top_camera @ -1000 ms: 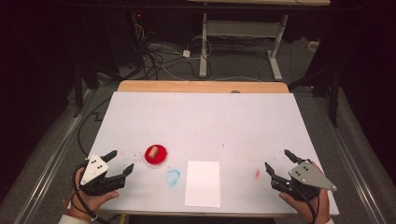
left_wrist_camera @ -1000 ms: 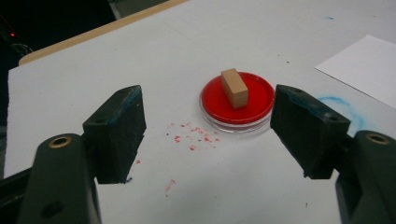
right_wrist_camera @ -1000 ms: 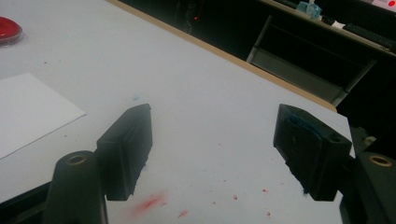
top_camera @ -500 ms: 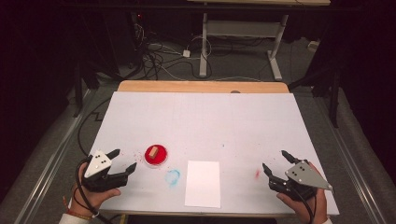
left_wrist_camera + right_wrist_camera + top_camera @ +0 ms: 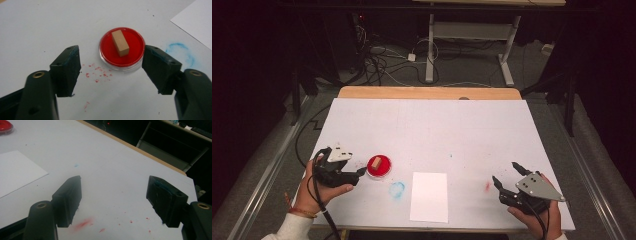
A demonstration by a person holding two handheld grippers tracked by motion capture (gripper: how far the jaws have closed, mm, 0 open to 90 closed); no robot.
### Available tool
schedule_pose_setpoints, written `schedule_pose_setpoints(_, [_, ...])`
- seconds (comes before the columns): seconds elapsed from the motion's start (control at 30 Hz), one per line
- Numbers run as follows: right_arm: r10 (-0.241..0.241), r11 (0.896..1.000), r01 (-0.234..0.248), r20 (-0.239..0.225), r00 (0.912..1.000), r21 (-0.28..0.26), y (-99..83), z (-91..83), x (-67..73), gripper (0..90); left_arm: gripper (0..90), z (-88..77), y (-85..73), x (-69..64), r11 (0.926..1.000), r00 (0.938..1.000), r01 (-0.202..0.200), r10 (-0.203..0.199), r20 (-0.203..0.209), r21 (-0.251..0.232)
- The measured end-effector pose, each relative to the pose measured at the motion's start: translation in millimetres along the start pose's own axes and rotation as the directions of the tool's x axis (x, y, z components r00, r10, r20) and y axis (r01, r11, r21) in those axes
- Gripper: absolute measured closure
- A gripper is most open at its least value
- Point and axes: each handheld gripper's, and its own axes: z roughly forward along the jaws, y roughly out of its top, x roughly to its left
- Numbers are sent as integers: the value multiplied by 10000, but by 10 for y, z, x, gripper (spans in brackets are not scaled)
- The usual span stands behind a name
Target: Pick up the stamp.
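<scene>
A small wooden block [image 5: 375,163] lies in a round red dish [image 5: 383,170] at the front left of the white table. My left gripper [image 5: 354,162] is just left of the dish and points at it. In the left gripper view the block [image 5: 120,43] lies on the dish [image 5: 135,42], whose near half sits between the tips of the left gripper [image 5: 111,58]. Its jaws have just been closing but are still wide, and the pads do not press on the dish. My right gripper [image 5: 504,172] rests open at the front right, and in its own view the right gripper [image 5: 113,185] holds nothing.
A white sheet of paper [image 5: 429,196] lies at the front middle, with a blue ring stain [image 5: 397,189] to its left. A red smear [image 5: 487,186] marks the table near the right gripper. Red specks [image 5: 100,73] dot the surface before the dish. Cables and desk legs stand beyond the far edge.
My left gripper has moved right and slightly up from the table's left edge to the red dish. The right gripper has stayed where it was.
</scene>
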Motion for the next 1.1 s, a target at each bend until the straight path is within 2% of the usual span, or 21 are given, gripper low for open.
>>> schedule_pose_setpoints(0.07, [-60,10000,60,-4,10000,28,-3,5,2,292,339,57,87,-6,9992,10000,85,-83,-52,381])
schedule_pose_setpoints(0.1, [-50,10000,50,-26,10000,37,-5,9,3,292,386,87,130,0,9981,9997,201,-210,146,576])
schedule_pose_setpoints(0.2, [-53,10000,53,16,10000,83,-6,13,6,293,403,193,261,-7,9936,9981,408,-453,405,1056])
schedule_pose_setpoints(0.3, [-82,9999,82,8,10000,98,-8,16,7,294,412,334,373,-12,9854,9952,586,-703,687,1597])
schedule_pose_setpoints(0.33, [-117,9999,117,4,9999,117,-10,19,10,296,464,380,404,-4,9815,9946,599,-742,725,1819])
schedule_pose_setpoints(0.43, [-152,9997,153,-10,9999,167,-13,20,11,296,509,481,466,23,9738,9937,713,-881,692,2160])
schedule_pose_setpoints(0.57, [-141,9997,141,1,9999,203,-20,20,2,296,496,588,496,47,9620,9921,836,-1047,686,2601])
schedule_pose_setpoints(0.73, [-131,9997,130,13,9999,213,-22,19,-1,297,512,665,493,74,9558,9907,997,-1214,623,2767])
schedule_pose_setpoints(0.8, [-161,9996,160,8,9999,228,-20,19,2,297,534,702,487,77,9524,9899,927,-1196,761,2904])
schedule_pose_setpoints(0.9, [-220,9995,220,-11,9998,237,-19,25,7,297,583,730,488,71,9517,9911,809,-1084,777,2962])
schedule_pose_setpoints(1.07, [-181,9995,181,2,9998,263,-24,25,3,297,695,731,498,55,9557,9924,706,-962,766,2857])
schedule_pose_setpoints(1.1, [-191,9995,191,10,9998,270,-24,26,2,296,693,732,501,50,9559,9929,723,-961,706,2845])
